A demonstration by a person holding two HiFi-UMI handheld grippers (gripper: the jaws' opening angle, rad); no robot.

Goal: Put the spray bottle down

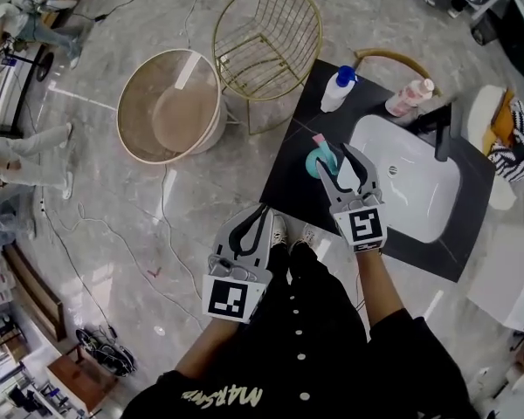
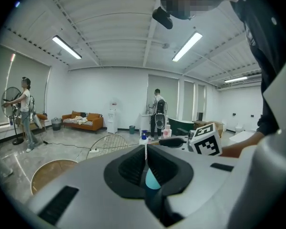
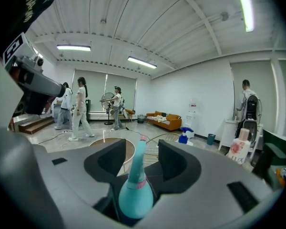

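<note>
A teal bottle [image 1: 319, 161] with a long neck and pink tip stands upright on the black counter [image 1: 299, 138], left of the white sink [image 1: 419, 201]. My right gripper [image 1: 334, 159] is open around it; in the right gripper view the teal bottle [image 3: 133, 194] rises between the jaws with a gap on each side, and the right gripper [image 3: 142, 149] does not press on it. My left gripper [image 1: 262, 211] hangs shut and empty off the counter's near left edge; the left gripper [image 2: 146, 149] points toward the counter.
A white spray bottle with a blue head [image 1: 337, 90] and a pink bottle [image 1: 409, 99] stand at the counter's far edge. A black faucet [image 1: 441, 129] overhangs the sink. A gold wire chair [image 1: 266, 29] and a round basket [image 1: 168, 105] stand on the floor. People walk at the room's far side.
</note>
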